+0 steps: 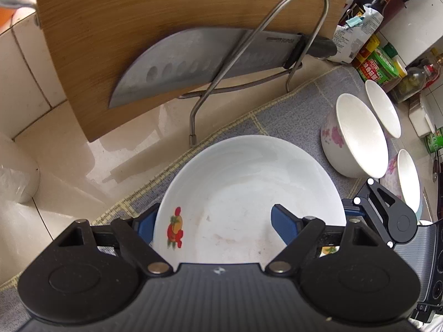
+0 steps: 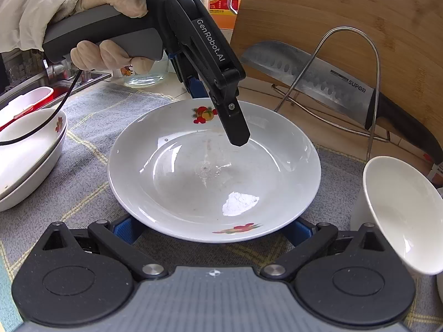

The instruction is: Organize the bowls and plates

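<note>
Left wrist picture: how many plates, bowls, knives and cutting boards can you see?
Plates: 1
Bowls: 3
Knives: 1
Cutting boards: 1
Total: 6

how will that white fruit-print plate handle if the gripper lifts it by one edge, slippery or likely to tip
The plate looks glazed and glossy with wet glints, so the left gripper fingers may slip. It is wide and shallow, so held by one rim it would probably sag or tilt. It looks ceramic: stiff, fairly heavy, and likely to chip against the nearby bowl.
</note>
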{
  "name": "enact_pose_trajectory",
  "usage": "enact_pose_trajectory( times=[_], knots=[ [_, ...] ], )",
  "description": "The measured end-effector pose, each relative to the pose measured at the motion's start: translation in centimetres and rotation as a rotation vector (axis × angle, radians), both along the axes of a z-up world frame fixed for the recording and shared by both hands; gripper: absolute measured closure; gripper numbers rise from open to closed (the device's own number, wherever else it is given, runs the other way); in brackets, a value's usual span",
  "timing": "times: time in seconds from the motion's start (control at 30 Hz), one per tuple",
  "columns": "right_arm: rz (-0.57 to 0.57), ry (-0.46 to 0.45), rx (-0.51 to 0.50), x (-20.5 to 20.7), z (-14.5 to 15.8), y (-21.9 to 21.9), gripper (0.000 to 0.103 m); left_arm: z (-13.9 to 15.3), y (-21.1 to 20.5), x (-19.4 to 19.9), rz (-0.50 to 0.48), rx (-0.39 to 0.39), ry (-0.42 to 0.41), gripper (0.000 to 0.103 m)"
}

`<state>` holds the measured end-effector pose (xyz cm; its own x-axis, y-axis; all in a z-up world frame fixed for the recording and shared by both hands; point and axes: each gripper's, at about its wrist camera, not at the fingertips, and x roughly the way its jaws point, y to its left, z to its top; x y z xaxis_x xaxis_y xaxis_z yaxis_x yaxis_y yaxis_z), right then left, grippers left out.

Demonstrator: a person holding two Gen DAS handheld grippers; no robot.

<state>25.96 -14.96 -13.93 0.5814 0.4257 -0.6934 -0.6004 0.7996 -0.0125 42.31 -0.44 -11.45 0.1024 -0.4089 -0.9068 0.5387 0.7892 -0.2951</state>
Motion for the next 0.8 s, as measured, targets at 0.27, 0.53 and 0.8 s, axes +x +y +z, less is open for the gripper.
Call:
enact_pose_trajectory(
  times=[0.27, 0.53, 0.8],
  knots=[
    [0.002, 0.019, -0.005, 0.0, 0.2, 0.0, 0.000, 0.5, 0.0, -0.5, -0.013, -0.011, 0.001, 0.021],
    [0.007, 0.050, 0.003, -0.8, 1.1, -0.2, 0.000, 1.3, 0.2, -1.5, -0.017, -0.020, -0.003, 0.020],
    [0.030, 0.049, -0.008, -2.3, 2.6, -0.2, 0.000, 2.5, 0.7, -3.4, -0.003, -0.027, -0.016, 0.020]
  ],
)
